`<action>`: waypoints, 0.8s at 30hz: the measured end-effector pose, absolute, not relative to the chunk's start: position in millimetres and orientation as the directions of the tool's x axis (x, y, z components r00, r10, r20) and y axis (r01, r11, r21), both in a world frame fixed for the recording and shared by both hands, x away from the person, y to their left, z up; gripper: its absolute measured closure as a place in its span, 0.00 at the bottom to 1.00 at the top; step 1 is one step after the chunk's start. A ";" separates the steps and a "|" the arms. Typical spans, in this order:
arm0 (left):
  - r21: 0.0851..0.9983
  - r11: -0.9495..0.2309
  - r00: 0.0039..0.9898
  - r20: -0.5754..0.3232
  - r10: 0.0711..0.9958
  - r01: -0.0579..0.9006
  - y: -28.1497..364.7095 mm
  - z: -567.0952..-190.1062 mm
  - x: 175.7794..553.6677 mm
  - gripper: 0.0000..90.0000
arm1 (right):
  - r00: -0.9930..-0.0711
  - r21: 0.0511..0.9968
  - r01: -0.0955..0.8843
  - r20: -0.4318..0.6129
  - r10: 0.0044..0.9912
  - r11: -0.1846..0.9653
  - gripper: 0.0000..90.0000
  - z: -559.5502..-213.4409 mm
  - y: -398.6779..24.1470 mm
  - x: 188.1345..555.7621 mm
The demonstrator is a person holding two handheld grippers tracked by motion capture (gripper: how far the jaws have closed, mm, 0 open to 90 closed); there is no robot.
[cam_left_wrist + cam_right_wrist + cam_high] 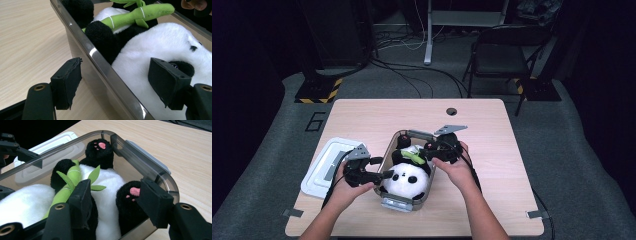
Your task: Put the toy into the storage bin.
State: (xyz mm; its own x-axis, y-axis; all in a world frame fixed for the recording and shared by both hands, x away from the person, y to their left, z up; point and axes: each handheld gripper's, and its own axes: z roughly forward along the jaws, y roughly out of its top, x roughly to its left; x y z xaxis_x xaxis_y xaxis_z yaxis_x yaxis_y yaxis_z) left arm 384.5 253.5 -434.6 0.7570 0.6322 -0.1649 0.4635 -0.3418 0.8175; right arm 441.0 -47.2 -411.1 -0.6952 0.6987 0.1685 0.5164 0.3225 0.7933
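My left gripper (115, 85) straddles the container (100, 65) wall, one jaw outside over bare table (482, 130), the other against the panda (160, 50) filling the inside. My right gripper (113, 202) has free tabletop beyond the rim; the lid (324, 165) blocks the left.

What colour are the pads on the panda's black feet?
The pads on the panda toy are pink, clearest in the right gripper view.

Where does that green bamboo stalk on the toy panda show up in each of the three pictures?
High view: the green bamboo stalk lies mid-picture, inside the clear box.
Left gripper view: top centre, slanting across the panda.
Right gripper view: left of centre, behind the near jaw.
Shared landmark: the box's rim.
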 end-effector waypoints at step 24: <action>0.793 -0.370 0.757 -0.167 0.632 0.483 253.9 -440.2 386.9 0.32 | -0.700 0.840 0.453 0.129 0.703 0.297 0.48 -386.3 -85.8 392.6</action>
